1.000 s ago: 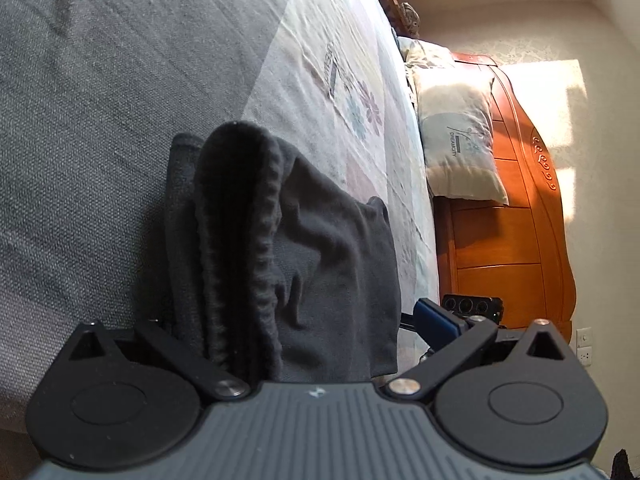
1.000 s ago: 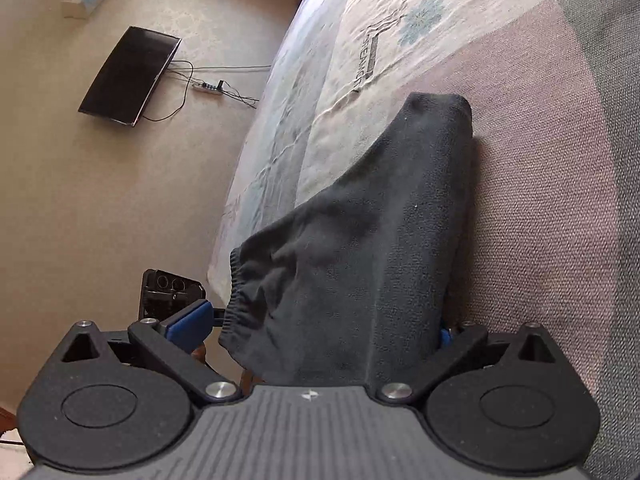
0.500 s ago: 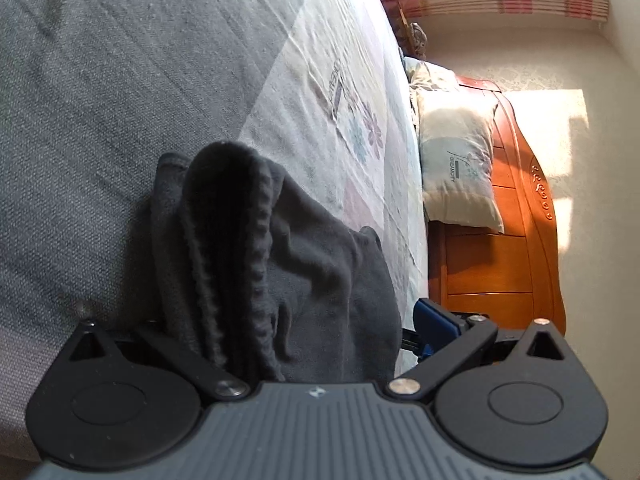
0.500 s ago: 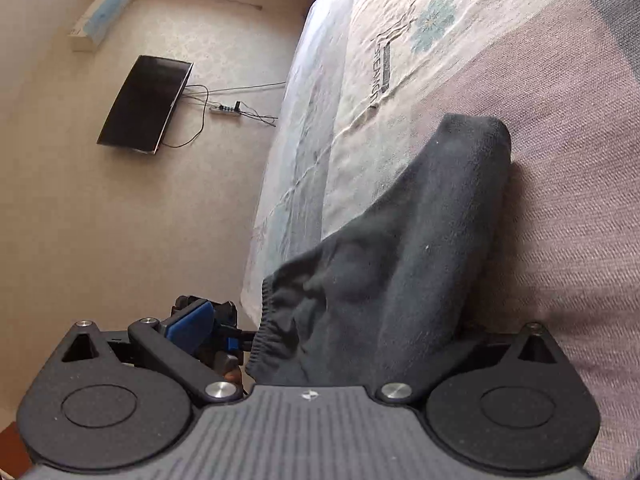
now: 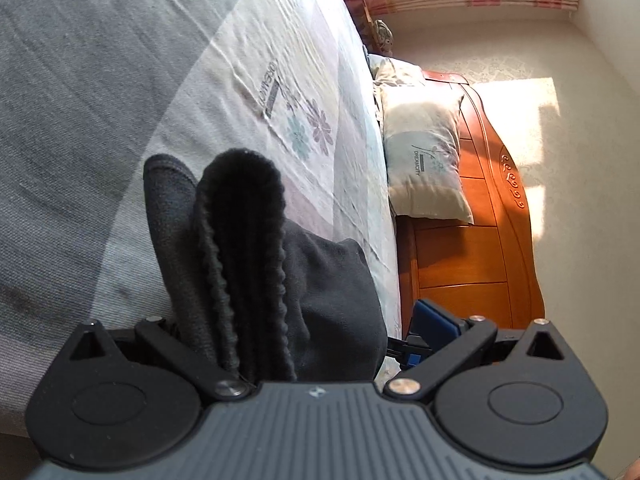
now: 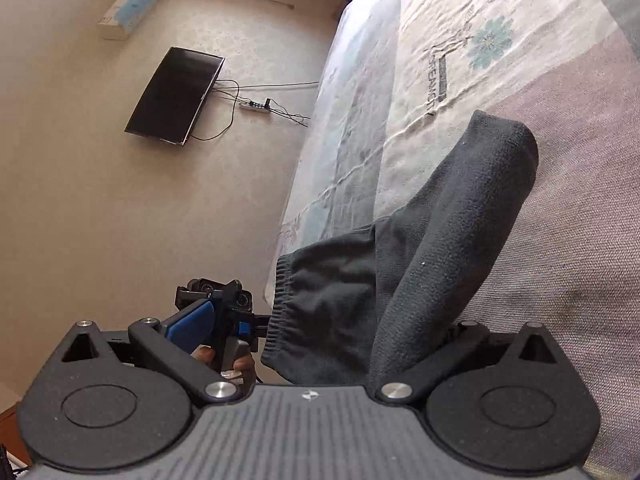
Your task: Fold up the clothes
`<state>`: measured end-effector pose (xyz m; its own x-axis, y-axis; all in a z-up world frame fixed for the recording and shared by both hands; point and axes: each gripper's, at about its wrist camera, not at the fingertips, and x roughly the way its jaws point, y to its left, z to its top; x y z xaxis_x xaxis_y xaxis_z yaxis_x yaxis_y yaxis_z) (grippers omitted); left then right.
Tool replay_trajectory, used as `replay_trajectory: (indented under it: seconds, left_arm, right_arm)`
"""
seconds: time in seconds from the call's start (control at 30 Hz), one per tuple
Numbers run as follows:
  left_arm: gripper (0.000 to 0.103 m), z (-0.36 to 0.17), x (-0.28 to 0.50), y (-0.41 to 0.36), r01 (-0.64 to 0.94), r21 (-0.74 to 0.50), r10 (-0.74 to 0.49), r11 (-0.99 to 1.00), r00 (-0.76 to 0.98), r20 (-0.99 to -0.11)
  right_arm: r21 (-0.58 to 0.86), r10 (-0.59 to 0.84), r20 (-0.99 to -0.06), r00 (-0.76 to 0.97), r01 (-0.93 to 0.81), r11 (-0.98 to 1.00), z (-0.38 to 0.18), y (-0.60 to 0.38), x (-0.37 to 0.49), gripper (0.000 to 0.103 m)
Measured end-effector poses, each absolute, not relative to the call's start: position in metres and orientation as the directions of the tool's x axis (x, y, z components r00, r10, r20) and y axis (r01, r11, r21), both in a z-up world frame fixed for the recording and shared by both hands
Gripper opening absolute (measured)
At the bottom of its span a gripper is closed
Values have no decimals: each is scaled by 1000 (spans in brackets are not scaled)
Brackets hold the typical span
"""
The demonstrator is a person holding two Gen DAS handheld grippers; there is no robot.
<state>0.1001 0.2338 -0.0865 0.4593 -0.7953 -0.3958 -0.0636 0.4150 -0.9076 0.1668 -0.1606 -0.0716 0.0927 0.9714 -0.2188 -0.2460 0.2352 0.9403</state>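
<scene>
Hanging in a doubled fold between both tools, the dark grey garment (image 5: 280, 280) is trailing onto the floral bedsheet (image 5: 280, 60). The left gripper (image 5: 276, 332) is pinching its ribbed edge; the right gripper (image 6: 360, 344) is clamping the other thick fold. Behind, a pillow (image 5: 424, 160) is leaning against the wooden headboard (image 5: 480, 248).
</scene>
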Motion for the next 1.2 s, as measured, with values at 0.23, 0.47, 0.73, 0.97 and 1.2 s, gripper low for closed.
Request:
replay_trajectory:
  seconds: [0.23, 0.47, 0.73, 0.97, 1.2]
  left_arm:
    - [102, -74, 116, 204, -23, -907, -818, 420, 424, -389]
    - [102, -63, 142, 151, 20, -901, -844, 434, 358, -399]
    - [102, -52, 180, 64, 89, -891, -879, 444, 234, -415]
    - [102, -52, 218, -28, 149, -886, -898, 440, 97, -429]
    - [102, -49, 262, -126, 218, -873, -889, 437, -44, -456]
  right_arm:
    - [922, 965, -220, 142, -293, 253, -46, -196, 157, 103]
    - [916, 951, -216, 221, -291, 276, -36, -254, 142, 103]
    - [915, 913, -205, 353, -263, 307, -30, -343, 122, 103]
    - [910, 857, -212, 470, -225, 348, -25, -424, 106, 103]
    - [911, 780, -213, 588, -168, 376, -28, -496, 99, 103]
